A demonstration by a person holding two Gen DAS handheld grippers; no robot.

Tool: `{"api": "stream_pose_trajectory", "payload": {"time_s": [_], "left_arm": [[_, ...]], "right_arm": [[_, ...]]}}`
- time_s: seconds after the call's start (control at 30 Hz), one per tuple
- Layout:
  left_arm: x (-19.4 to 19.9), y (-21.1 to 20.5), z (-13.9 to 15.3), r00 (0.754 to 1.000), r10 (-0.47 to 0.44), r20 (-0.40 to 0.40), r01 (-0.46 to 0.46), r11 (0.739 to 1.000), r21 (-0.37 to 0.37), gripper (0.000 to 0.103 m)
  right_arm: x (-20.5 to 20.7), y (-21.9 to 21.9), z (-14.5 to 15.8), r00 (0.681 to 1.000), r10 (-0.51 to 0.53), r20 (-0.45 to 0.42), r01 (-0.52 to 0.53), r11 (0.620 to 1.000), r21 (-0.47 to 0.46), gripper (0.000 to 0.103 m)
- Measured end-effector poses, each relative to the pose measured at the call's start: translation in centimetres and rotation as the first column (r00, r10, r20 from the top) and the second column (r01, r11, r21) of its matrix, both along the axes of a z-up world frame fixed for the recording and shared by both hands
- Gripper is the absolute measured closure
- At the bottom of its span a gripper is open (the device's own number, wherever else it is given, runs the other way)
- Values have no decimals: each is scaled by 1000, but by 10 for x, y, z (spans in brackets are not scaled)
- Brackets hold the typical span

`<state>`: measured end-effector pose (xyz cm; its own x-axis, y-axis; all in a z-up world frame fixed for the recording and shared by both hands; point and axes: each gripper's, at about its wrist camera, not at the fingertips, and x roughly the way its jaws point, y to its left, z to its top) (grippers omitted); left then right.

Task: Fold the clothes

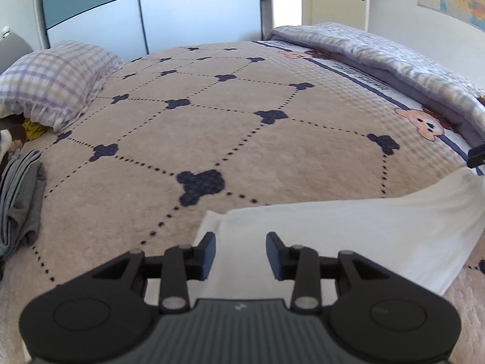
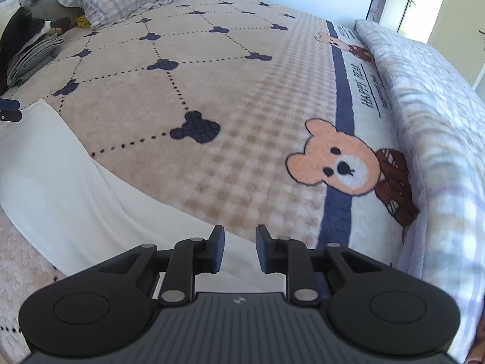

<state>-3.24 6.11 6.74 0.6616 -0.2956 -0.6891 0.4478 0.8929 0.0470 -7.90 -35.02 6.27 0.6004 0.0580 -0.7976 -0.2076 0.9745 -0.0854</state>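
White garment [image 1: 348,230] lies flat along the near edge of the bedspread [image 1: 212,139], with left gripper [image 1: 241,253] and right gripper [image 2: 240,248] above it, jaws parted, holding nothing.

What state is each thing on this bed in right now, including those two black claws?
left gripper: open, nothing clamped.
right gripper: open, nothing clamped.
white garment: released, lying stretched across the bedspread.
grey clothes: piled, folded, at the bed's edge.
checked pillow: resting at the head.
quilt: bunched along the far side.

2 wrist cams, low, share bed [image 1: 212,139].
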Motion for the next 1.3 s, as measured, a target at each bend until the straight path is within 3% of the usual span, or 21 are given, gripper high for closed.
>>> {"api": "stream_pose_trajectory", "payload": {"time_s": [0.2, 0.3, 0.4, 0.5, 0.63, 0.83, 0.97, 1.1, 1.2, 1.3], "left_arm": [[-15, -29, -7, 997, -75, -27, 75, 997, 31, 61], [-15, -38, -13, 994, -100, -42, 102, 993, 58, 58], [-13, -39, -18, 994, -88, -61, 92, 994, 65, 58], [-10, -37, -23, 994, -77, -83, 82, 995, 60, 58], [-11, -38, -24, 994, -72, -87, 77, 995, 58, 58], [-11, -34, -23, 996, -55, -71, 60, 996, 65, 58], [-7, -34, -23, 997, -45, -70, 50, 996, 77, 58], [-7, -32, -20, 997, -38, -60, 42, 997, 69, 58], [-7, -30, -19, 998, -30, -58, 34, 997, 66, 57], [-7, -31, -19, 998, -31, -59, 35, 997, 67, 56]], "right_arm": [[-19, -14, -9, 998, 64, -17, -63, 998, 26, 79], [-15, -5, -26, 991, 105, -80, -108, 993, -40, 79], [-18, -4, -29, 990, 114, -83, -118, 992, -42, 79], [-21, -3, -26, 990, 119, -71, -123, 991, -49, 94], [-25, 0, -16, 993, 119, -14, -120, 987, -106, 98], [-27, -4, 7, 992, 44, 115, -24, 986, -167, 102], [-16, -13, -2, 996, 2, 92, 13, 986, -167, 102], [-16, -25, -6, 998, -32, 51, 36, 995, -93, 97], [-19, -38, -6, 995, -98, 38, 100, 993, -64, 73], [-19, -50, -8, 990, -138, 25, 138, 990, 2, 72]]}}
